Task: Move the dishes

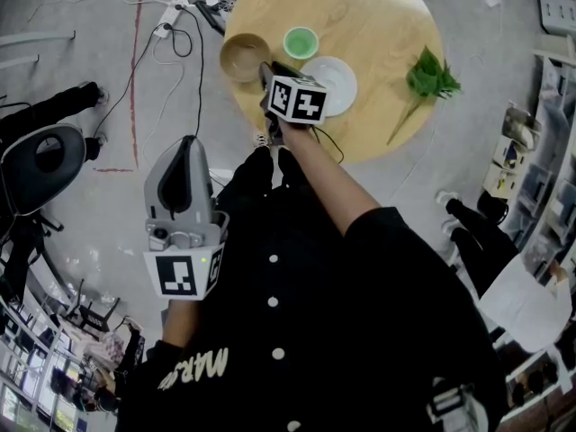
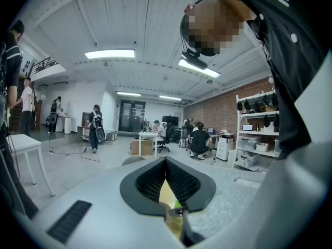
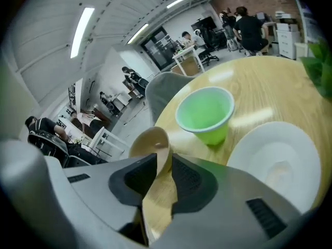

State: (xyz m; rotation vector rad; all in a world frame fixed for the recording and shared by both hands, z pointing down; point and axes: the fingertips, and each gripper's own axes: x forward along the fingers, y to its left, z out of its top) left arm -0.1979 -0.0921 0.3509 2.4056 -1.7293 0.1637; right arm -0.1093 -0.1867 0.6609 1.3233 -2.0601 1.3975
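Observation:
A round wooden table (image 1: 382, 25) holds a tan wooden bowl (image 1: 243, 57), a small green cup (image 1: 301, 41) and a white plate (image 1: 337, 84). My right gripper (image 1: 267, 70) reaches down to the bowl's near right rim. In the right gripper view the bowl's thin wall (image 3: 151, 141) stands between the pads of the right gripper (image 3: 165, 165), which are shut on it, with the green cup (image 3: 205, 113) and the plate (image 3: 275, 157) just beyond. My left gripper (image 1: 189, 144) is held back by the person's body, far from the table, and in the left gripper view the left gripper (image 2: 166, 164) is shut on nothing.
A bunch of leafy greens (image 1: 430, 77) lies on the table's right side. Cables and a power strip (image 1: 171, 21) trail over the floor left of the table. A dark office chair (image 1: 45, 156) stands at the left and shelving (image 1: 549, 151) lines the right wall.

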